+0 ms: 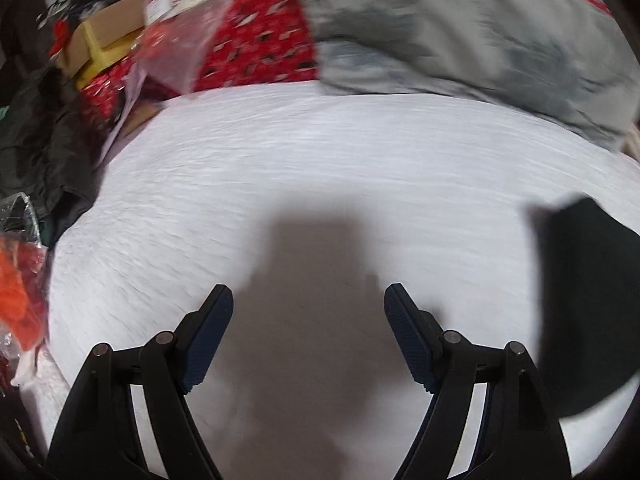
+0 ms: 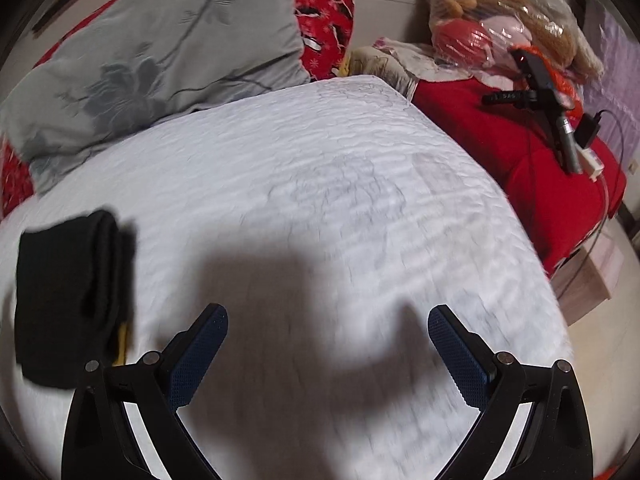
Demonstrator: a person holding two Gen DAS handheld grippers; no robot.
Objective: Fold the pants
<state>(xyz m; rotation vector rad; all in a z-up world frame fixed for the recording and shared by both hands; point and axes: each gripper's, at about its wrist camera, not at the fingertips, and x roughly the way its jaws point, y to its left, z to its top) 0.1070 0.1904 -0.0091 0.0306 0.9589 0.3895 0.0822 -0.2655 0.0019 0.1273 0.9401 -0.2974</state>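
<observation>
The black pants (image 2: 68, 300) are lying folded into a compact bundle on the white bed (image 2: 320, 184), between the two claws. The left claw (image 1: 308, 304) and right claw (image 2: 328, 320) are both gaping, empty. Neither looks clearly nearer; the bundle's long axis is running away from them.

We can read no text, label, brand or number anywhere; the pink label (image 1: 157, 3) atop the cardboard box (image 1: 105, 31) is too blurred to make out.
</observation>
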